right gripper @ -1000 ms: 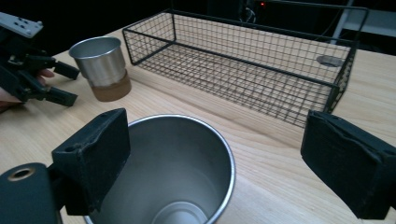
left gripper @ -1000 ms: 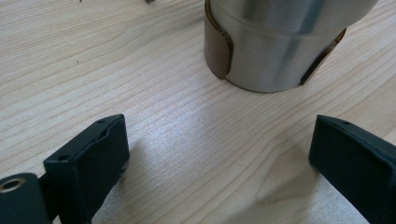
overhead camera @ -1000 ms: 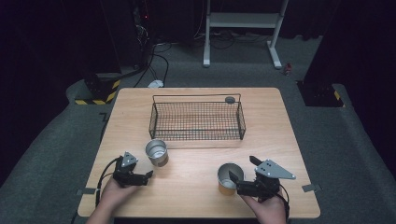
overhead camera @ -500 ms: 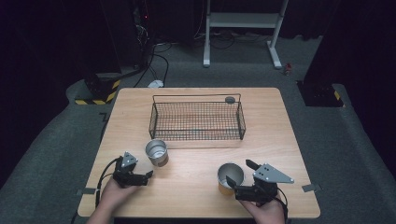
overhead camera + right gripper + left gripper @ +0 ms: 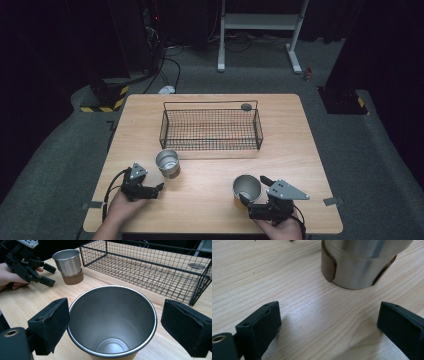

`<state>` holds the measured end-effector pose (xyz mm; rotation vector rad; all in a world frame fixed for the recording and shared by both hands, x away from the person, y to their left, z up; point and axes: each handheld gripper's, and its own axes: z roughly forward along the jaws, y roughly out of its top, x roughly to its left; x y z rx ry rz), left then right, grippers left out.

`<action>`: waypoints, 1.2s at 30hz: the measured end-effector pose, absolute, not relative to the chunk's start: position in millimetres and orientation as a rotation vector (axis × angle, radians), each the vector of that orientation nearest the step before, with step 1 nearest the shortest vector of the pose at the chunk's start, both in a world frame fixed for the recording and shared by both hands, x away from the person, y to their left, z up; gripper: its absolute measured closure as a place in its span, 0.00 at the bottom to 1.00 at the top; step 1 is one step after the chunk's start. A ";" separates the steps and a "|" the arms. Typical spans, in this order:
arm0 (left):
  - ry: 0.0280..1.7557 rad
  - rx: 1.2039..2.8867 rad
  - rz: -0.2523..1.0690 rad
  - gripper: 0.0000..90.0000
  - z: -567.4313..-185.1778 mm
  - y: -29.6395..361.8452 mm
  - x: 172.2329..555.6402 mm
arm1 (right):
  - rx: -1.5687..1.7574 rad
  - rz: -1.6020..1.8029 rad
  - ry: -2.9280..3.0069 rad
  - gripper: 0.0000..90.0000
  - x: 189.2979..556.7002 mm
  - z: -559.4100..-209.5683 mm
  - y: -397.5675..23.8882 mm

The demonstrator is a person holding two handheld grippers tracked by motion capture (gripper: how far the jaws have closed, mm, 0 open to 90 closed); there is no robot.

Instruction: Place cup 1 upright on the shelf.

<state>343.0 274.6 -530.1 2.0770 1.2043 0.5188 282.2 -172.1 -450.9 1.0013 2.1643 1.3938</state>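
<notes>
**Two steel cups approached ahead of a wire basket**

Nearest, the right gripper point(image 5: 252, 189) straddles a steel cup point(image 5: 111, 321) — jaws apart, one pad at the rim, not clamped. The left gripper point(image 5: 160, 186) stands open just short of the second steel cup point(image 5: 167, 163). Beyond lies the wire basket point(image 5: 210, 131) on the wooden table point(image 5: 295, 150). Risk: closing off-centre would likely nudge or tip a cup.

No text, label, brand, number or readable sign can be made out in any view. The two steel cups point(image 5: 167, 163) point(image 5: 246, 188), the wire basket point(image 5: 210, 129) and the table point(image 5: 210, 205) bear no lettering. The yellow-and-black hazard striping point(image 5: 102, 106) on the floor carries no words.
</notes>
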 end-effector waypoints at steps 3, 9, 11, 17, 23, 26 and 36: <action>1.205 2.077 0.518 0.06 -530.1 274.6 343.0 | 1.008 1.399 2.163 0.09 281.9 -451.5 -172.7; 1.206 2.075 0.516 0.06 -530.1 274.4 342.9 | 1.013 1.408 2.163 0.09 281.1 -451.8 -175.0; 1.206 2.075 0.516 0.06 -530.1 274.4 342.9 | 1.016 1.412 2.162 0.09 280.5 -451.6 -175.1; 1.207 2.075 0.516 0.06 -530.1 274.4 342.9 | 1.018 1.423 2.162 0.09 279.3 -452.1 -174.9; 1.207 2.074 0.515 0.06 -530.1 274.4 342.9 | 1.027 1.430 2.179 0.09 279.3 -454.1 -174.3; 1.207 2.074 0.513 0.06 -530.1 274.5 343.0 | 1.025 1.435 2.183 0.09 279.9 -455.7 -173.7; 1.206 2.074 0.512 0.06 -530.0 274.6 343.2 | 1.025 1.427 2.186 0.09 280.2 -459.4 -172.0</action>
